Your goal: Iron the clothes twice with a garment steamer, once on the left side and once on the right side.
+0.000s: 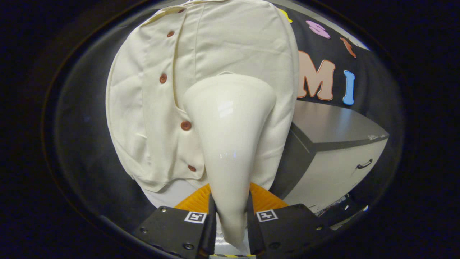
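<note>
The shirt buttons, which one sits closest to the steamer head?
The third button down the shirt, just left of the steamer held in the claw; the others sit farther off.

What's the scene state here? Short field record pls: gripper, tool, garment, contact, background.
gripper: gripper shut on the garment steamer, both fingers pressing its narrow handle
tool: white garment steamer, wide head pointing forward beyond the fingers
garment: cream shirt with brown buttons, hanging ahead
contact: steamer head lies over the shirt's right half, beside the button placket; actual touch cannot be told
background: grey-topped cabinet with a dark handle, to the right of the shirt
</note>
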Demonstrator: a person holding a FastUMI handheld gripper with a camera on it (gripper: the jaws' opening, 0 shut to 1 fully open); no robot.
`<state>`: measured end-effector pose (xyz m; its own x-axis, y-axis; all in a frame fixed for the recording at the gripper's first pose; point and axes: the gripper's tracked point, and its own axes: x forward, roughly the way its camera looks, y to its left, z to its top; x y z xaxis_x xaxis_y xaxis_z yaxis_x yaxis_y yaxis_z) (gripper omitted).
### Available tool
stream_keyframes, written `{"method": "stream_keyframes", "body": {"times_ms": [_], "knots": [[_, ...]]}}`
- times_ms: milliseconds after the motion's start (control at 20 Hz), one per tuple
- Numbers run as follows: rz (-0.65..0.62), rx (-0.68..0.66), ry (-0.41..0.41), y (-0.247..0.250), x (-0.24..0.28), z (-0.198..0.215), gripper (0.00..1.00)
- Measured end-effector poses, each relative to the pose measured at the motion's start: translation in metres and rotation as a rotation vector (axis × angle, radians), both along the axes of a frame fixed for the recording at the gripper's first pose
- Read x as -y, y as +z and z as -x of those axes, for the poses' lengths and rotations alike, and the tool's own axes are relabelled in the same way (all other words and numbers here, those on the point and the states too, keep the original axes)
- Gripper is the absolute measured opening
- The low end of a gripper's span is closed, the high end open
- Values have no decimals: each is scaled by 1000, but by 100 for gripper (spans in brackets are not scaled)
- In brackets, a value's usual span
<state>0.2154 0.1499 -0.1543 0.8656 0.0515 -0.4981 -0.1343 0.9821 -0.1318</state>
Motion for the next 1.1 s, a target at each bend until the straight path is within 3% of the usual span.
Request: {"method": "stream_keyframes", "body": {"times_ms": [250, 600, 900, 1100], "knots": [[-34, -34, 0, -24, 1, 0, 36], [10, -100, 1, -77, 10, 6, 36], [-17, -146, -42, -100, 25, 6, 36], [32, -197, -43, -127, 34, 14, 36]]}}
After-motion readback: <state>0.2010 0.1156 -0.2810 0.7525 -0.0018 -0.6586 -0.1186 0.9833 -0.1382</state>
